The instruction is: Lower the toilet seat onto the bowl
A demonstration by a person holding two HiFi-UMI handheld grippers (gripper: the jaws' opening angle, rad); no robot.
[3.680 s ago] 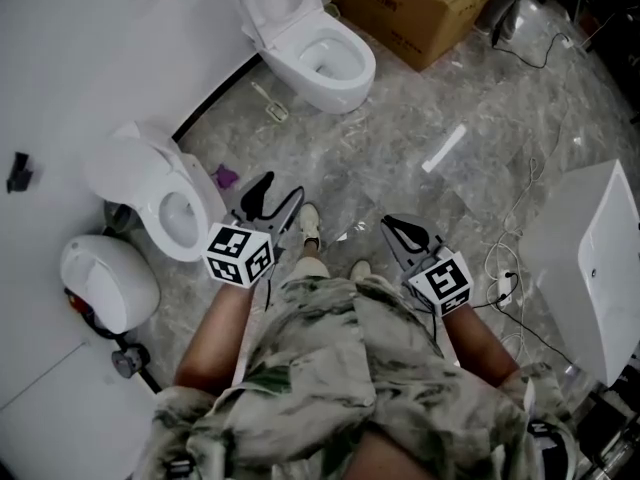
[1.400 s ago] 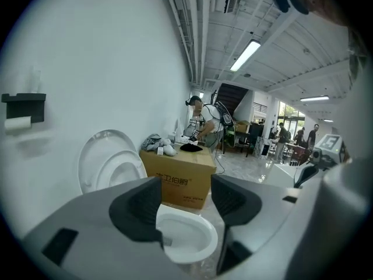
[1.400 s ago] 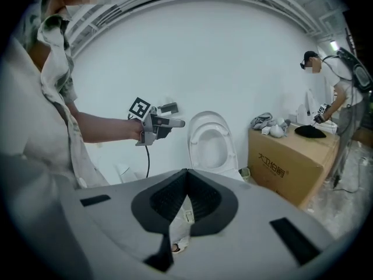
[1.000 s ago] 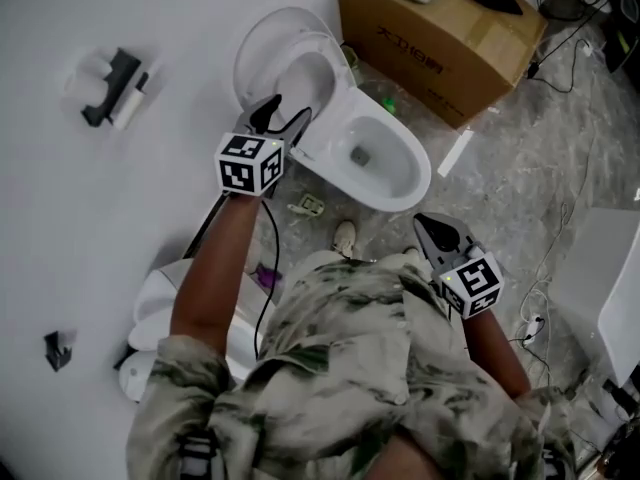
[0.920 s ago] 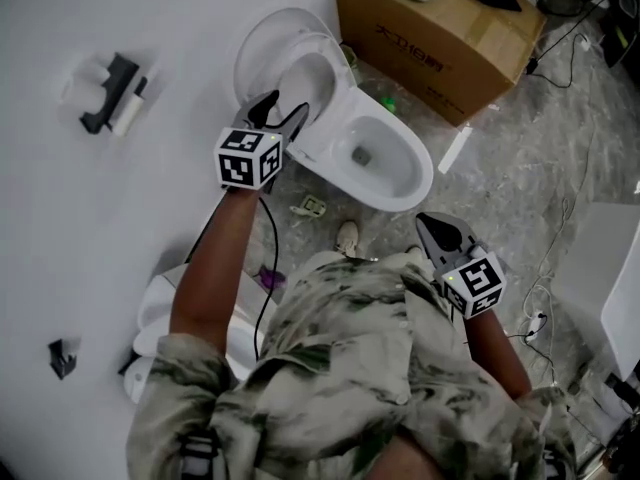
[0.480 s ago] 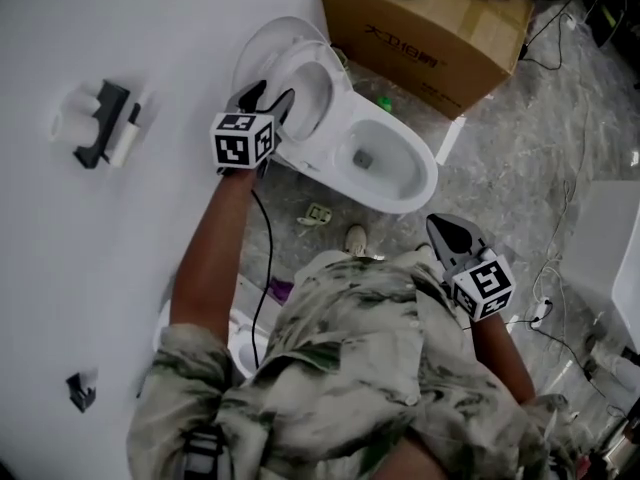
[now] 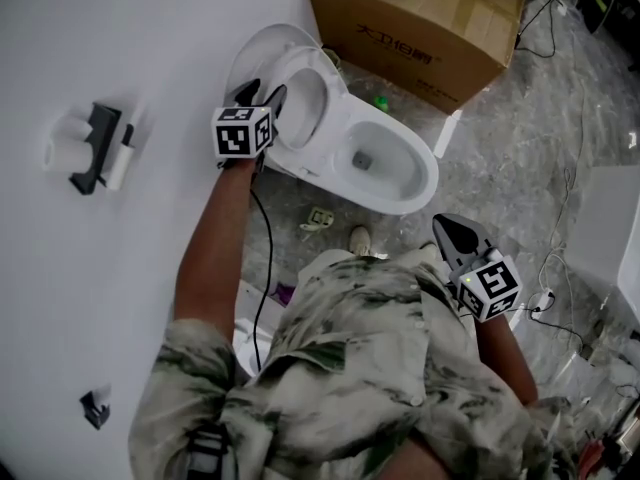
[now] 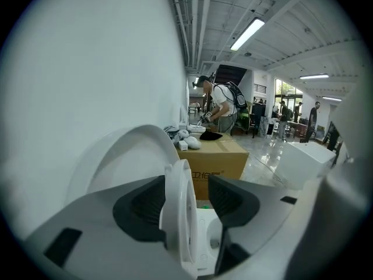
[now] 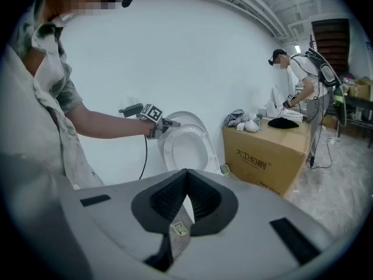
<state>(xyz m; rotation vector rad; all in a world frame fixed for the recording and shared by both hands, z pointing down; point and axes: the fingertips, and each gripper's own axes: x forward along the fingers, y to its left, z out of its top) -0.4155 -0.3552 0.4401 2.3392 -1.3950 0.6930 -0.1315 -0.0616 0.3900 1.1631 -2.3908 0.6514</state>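
the left tool point(image 7: 257, 96) is up at the top edge of the raised toilet seat point(image 8: 176, 214). its jaws stand wide and have just been closing in. the seat's rim is upright between them, with a gap showing on the right jaw's side, so i'd say nothing is gripped yet. the right tool point(image 7: 458, 233) has its jaws together on nothing, and is well away from the toilet, down by the person's side.

the risk as i see it is that the rim is thin, smooth and glossy. if the jaws catch only its very edge, it could slip free partway down and slam onto the bowl point(image 7: 432, 173) below the tool. the lid point(image 8: 125, 150) leans just behind the seat, so a jaw pushed in too deep might drag it forward as well.

the left gripper view alone shows the rim sitting between the jaws. in the head view the marker cube covers that spot, though that view does show the open bowl under the seat. the right gripper view gives the side-on picture, with the seat tilted back beyond upright.
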